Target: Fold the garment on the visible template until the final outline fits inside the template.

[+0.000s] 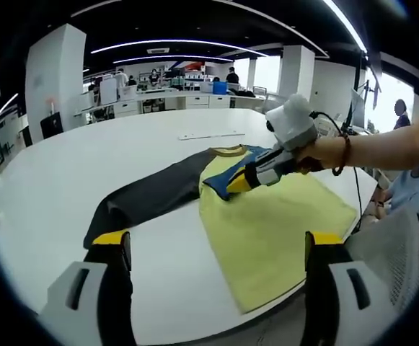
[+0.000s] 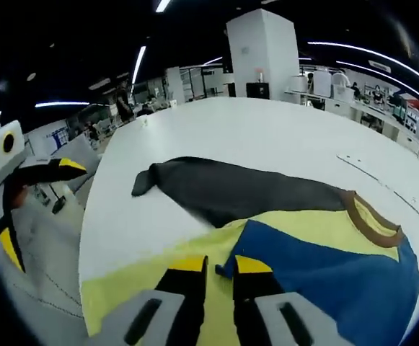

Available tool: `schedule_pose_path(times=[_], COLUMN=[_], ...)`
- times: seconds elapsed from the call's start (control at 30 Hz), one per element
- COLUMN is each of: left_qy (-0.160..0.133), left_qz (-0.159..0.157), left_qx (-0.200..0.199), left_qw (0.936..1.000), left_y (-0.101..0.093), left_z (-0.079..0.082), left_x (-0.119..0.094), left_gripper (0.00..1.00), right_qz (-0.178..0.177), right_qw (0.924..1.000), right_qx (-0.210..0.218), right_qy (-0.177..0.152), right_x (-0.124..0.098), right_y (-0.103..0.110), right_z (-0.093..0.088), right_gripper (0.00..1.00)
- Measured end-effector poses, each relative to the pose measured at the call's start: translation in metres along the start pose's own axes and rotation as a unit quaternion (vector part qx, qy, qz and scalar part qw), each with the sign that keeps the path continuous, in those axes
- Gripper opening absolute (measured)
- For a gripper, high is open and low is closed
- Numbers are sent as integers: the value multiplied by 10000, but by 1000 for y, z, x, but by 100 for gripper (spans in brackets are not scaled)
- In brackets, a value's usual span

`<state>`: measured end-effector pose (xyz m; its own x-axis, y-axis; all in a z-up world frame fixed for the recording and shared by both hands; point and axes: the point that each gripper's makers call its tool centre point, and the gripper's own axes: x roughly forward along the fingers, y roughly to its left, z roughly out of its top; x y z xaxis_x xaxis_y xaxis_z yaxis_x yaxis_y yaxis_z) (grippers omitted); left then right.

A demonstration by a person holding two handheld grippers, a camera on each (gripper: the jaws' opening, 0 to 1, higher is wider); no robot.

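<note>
The right tool (image 2: 219,265) pinches the blue sleeve (image 2: 324,277) of the yellow shirt (image 1: 267,231) lying ahead of the open, empty left tool (image 1: 216,245) on the white surface (image 1: 86,166).

The garment (image 2: 281,238) runs past the view's bottom edge.

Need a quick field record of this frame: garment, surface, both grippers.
garment: yellow shirt with dark grey sleeve spread out flat and blue sleeve folded over the body
surface: white table
left gripper: open, off the cloth, near the table's edge
right gripper: shut on the blue sleeve's edge
template: cannot tell
</note>
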<state>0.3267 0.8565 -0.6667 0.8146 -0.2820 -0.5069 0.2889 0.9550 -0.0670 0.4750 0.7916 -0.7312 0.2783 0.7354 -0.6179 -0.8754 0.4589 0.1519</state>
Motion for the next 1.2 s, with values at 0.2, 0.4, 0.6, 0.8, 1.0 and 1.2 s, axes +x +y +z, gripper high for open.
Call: schedule_pose_path(times=[0.2, 0.4, 0.6, 0.8, 1.0, 1.2], left_qy=[-48, -31, -9, -15, 19, 5], left_qz=[44, 108, 155, 179, 192, 194], left_qx=[-3, 32, -44, -105, -132, -126], left_qw=[10000, 9999, 9999, 9998, 9997, 9997], left_y=[2, 7, 13, 16, 20, 21], left_z=[1, 0, -5, -6, -8, -7], left_x=[-2, -4, -5, -4, -4, -4], left_gripper=[98, 98, 97, 96, 96, 96], right_qz=[-347, -580, -771, -941, -877, -859], right_qw=[9992, 9970, 9954, 9933, 9926, 9927], right_qx=[146, 437, 431, 414, 798, 848], right_qy=[164, 272, 378, 520, 268, -55], right_x=[17, 34, 44, 48, 50, 41], right_y=[-16, -20, -21, -28, -29, -26], right_z=[4, 2, 3, -6, -4, 14], right_gripper=[13, 13, 13, 5, 0, 0])
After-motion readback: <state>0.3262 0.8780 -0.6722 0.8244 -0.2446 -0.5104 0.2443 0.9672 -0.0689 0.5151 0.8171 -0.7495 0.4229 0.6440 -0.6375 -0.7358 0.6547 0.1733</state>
